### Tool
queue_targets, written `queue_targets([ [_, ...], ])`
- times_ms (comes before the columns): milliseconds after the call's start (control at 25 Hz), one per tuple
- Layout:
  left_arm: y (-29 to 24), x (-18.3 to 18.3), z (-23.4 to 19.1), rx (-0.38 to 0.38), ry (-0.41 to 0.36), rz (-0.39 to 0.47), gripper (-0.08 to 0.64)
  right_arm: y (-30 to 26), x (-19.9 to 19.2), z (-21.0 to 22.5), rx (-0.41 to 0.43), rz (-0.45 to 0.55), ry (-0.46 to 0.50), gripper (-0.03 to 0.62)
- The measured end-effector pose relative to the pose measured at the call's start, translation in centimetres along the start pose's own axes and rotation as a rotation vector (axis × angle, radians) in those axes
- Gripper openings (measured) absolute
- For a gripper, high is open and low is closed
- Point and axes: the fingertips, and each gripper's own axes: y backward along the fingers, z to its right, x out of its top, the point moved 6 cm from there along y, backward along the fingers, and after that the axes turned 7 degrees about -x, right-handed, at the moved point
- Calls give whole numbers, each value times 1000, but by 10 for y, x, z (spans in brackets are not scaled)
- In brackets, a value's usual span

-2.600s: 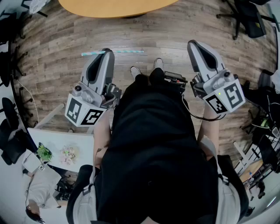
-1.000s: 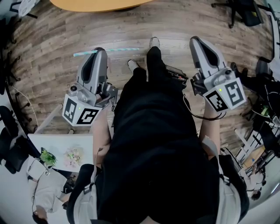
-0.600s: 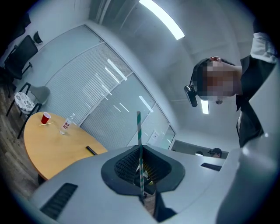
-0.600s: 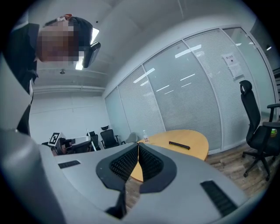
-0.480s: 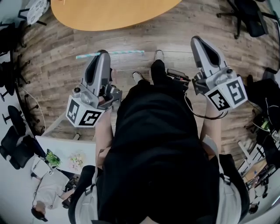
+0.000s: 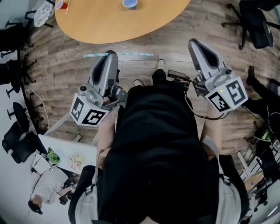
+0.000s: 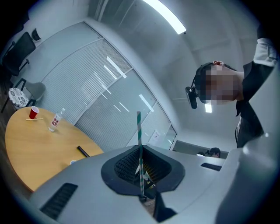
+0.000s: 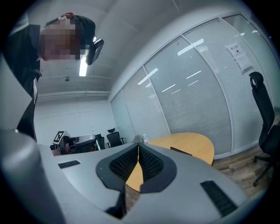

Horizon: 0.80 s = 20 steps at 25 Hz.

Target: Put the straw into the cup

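Carrying the straw [image 6: 136, 54] crosswise, pinched tight in the left gripper [image 6: 111, 54], the right gripper [image 6: 193, 42] pressed together on nothing, we need a firm hold and an upright tilt before reaching the cup [image 6: 130, 3].

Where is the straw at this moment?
In the head view, the striped straw lies crosswise in the shut left gripper, upper left, over the floor before the wooden table.

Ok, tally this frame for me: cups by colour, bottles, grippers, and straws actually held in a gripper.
Red cup: 1
Blue cup: 1
Bottle: 1
Grippers: 2, the left gripper and the right gripper
Held straw: 1, in the left gripper
Total: 6
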Motion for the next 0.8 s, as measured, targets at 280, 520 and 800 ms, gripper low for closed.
queue_targets([
  [280, -11, -8, -6, 56, -20, -14, 34, 3, -7, 24, 4, -19, -14, 19],
  [520, -9, -6, 5, 73, -42, -35, 34, 3, -10, 26, 10, -32, -50, 18],
  [800, -2, -10, 2, 124, -54, -61, 34, 1, -19, 26, 23, -65, -69, 18],
])
